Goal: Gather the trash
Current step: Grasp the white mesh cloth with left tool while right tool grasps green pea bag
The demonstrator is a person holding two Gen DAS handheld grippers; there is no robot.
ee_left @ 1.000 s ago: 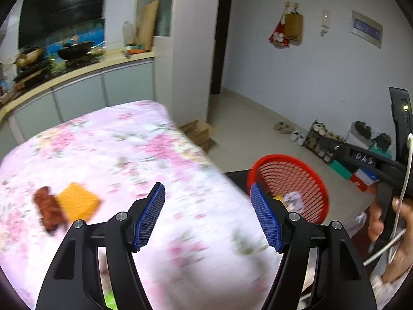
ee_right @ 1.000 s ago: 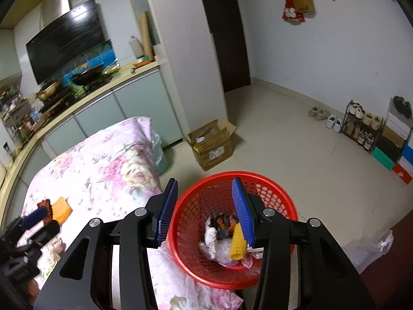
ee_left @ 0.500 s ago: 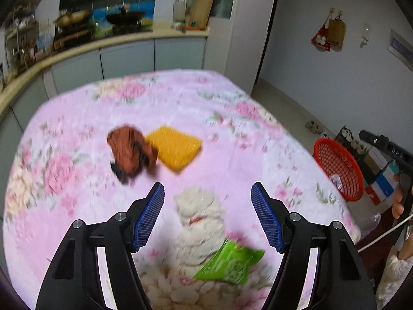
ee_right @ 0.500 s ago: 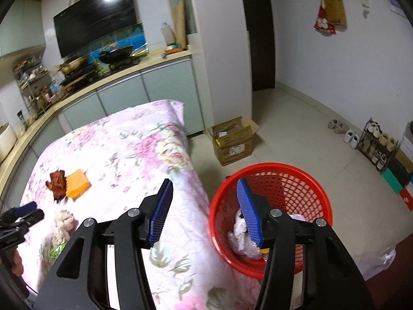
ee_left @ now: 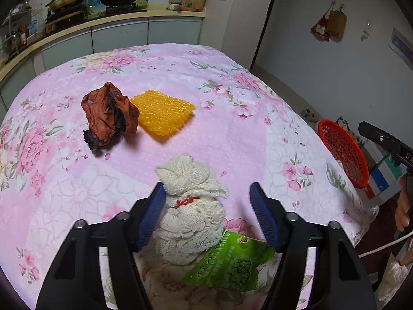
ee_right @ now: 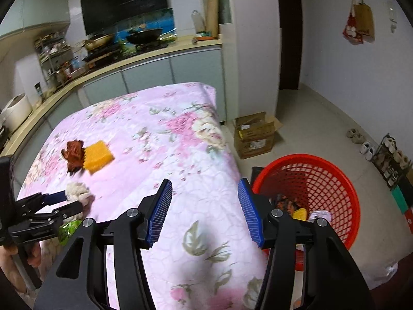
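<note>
Left gripper (ee_left: 206,214) is down over the white rag (ee_left: 189,206), jaws closing around it: left pad (ee_left: 151,217) right against the rag, the right one clear of it, so no grip. A green packet (ee_left: 229,266) lies under the rag's near end. Farther up the pink cloth (ee_left: 232,134), brown wrapper (ee_left: 109,115) touches the yellow net (ee_left: 162,115). Right gripper (ee_right: 205,210) hangs released, nothing between its pads, over the cloth edge beside the red bin (ee_right: 322,188), trash already inside
</note>
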